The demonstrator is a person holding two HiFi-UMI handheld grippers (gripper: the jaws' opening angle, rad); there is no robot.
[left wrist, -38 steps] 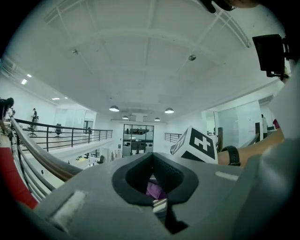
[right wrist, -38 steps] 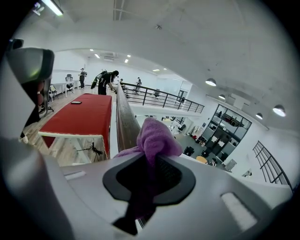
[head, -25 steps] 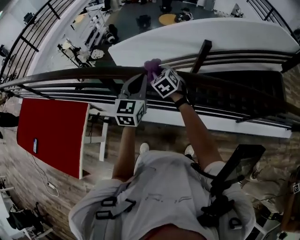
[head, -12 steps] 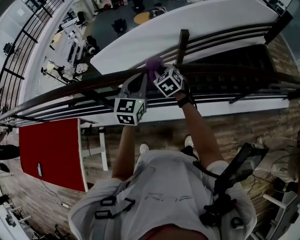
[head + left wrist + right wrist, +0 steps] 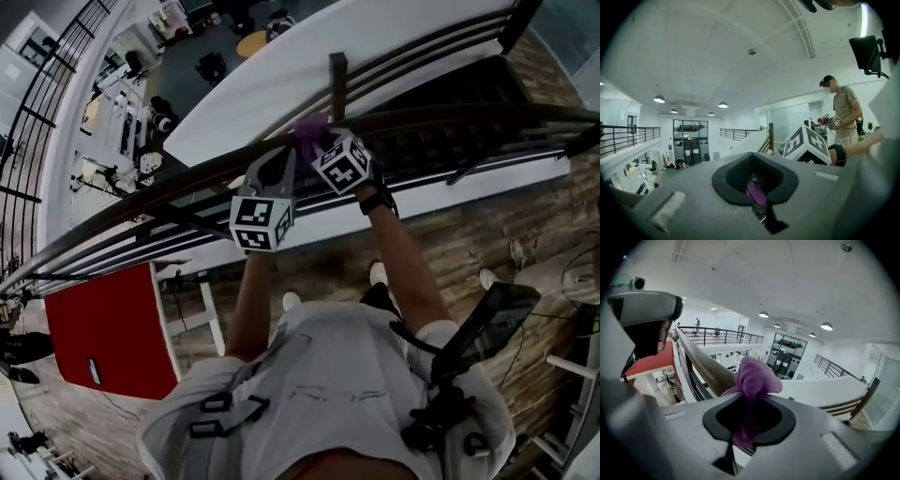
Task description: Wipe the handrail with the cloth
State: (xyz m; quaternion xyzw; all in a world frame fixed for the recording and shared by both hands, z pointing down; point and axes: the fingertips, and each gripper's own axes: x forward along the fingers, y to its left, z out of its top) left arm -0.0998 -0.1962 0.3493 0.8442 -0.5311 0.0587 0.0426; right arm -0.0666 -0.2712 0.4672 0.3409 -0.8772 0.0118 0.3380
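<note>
The right claw (image 5: 747, 427) pinches the bunched purple cloth (image 5: 757, 376) on the dark wooden handrail (image 5: 169, 192), whose long axis runs leftward. The nearby left claw (image 5: 757, 197) nips the cloth's edge.

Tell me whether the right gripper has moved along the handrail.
Yes: the right gripper, holding the cloth, slid rightward along the handrail, nearer the dark post.

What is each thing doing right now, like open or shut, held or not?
cloth: bunched up, pinched in the grippers, resting on the handrail.
handrail: fixed in place, cloth against its top.
right gripper: shut on the cloth.
left gripper: shut on a bit of the cloth.
</note>
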